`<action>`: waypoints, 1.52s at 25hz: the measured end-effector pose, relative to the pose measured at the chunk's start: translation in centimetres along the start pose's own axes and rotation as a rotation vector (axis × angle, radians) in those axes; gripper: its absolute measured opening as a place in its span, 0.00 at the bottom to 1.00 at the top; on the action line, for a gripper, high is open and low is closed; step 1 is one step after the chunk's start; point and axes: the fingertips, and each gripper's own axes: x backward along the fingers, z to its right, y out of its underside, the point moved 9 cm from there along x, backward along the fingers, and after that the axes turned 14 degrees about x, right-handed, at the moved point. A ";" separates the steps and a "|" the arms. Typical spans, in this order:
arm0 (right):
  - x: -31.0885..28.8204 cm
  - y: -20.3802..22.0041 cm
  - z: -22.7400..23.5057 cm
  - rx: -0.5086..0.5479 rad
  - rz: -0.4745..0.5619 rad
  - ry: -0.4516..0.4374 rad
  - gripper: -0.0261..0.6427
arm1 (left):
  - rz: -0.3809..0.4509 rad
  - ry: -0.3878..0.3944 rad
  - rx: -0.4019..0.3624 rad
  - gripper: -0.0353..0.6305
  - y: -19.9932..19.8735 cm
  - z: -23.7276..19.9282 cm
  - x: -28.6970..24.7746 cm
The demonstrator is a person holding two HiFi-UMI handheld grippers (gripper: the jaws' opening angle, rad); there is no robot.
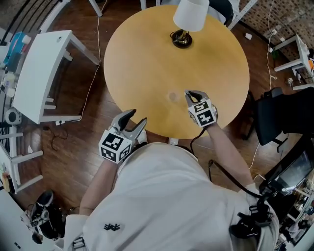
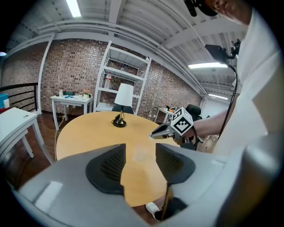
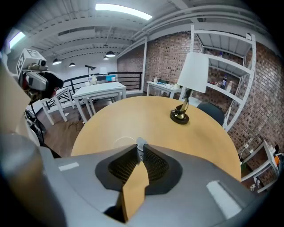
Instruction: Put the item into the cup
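Note:
A clear cup [image 1: 172, 96] stands on the round wooden table [image 1: 147, 63], faint in every view; its rim [image 3: 119, 141] shows just left of my right jaws. My right gripper [image 1: 193, 93] hangs over the table just right of the cup, shut on a small pale grey item [image 3: 140, 144] pinched at the jaw tips. In the left gripper view the same gripper [image 2: 153, 135] reaches in from the right, above the cup [image 2: 141, 154]. My left gripper [image 1: 136, 120] is at the table's near edge, open with nothing between its pads [image 2: 111, 166].
A lamp with a white shade [image 1: 191, 13] and a dark base [image 1: 182, 38] stands at the far side of the table. A white table [image 1: 41, 73] is at the left, a black chair [image 1: 274, 117] at the right. Cables lie on the wooden floor.

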 end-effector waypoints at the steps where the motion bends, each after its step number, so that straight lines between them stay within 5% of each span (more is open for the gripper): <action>1: -0.3 -0.6 -0.3 0.013 0.007 -0.013 0.11 | 0.004 -0.006 0.003 0.32 0.0 -0.1 0.2; 9: -2.9 -3.3 -2.8 0.083 0.012 -0.082 0.11 | 0.024 -0.061 0.036 0.32 0.6 -1.5 2.2; 24: -6.0 -1.1 -3.7 0.056 -0.061 -0.133 0.17 | 0.027 -0.084 0.057 0.32 1.1 -2.8 3.4; 38: -5.0 -1.3 -3.4 0.034 -0.032 -0.106 0.16 | 0.013 -0.057 0.050 0.32 0.9 -2.7 2.5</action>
